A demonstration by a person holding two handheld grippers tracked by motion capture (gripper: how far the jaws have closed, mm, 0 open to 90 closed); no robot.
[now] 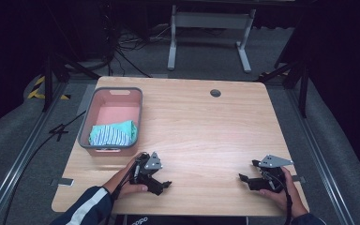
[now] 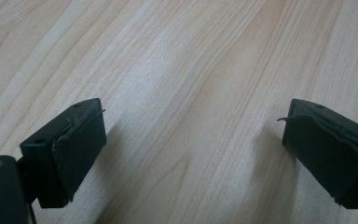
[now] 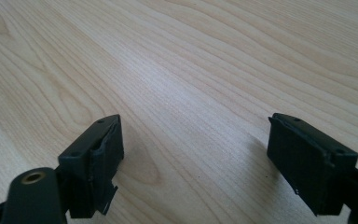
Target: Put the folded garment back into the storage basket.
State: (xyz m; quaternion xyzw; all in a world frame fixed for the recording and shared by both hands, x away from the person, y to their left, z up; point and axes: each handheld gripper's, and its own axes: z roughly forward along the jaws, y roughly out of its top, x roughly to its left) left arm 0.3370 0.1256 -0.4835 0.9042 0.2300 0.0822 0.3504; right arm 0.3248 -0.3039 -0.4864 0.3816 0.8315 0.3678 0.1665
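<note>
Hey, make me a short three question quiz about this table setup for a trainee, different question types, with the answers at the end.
1. True or false: the striped cloth lies inside the pink basket.
2. Multiple choice: what is between the fingers of the left gripper? A) a cloth B) nothing, just bare table C) a cable
3. Fill in: the right gripper sits over the wooden table near its ____ edge, the side where the person's hands come in.

Key: 1 true; 2 B; 3 near (bottom). Both grippers are open and apart from the basket.
</note>
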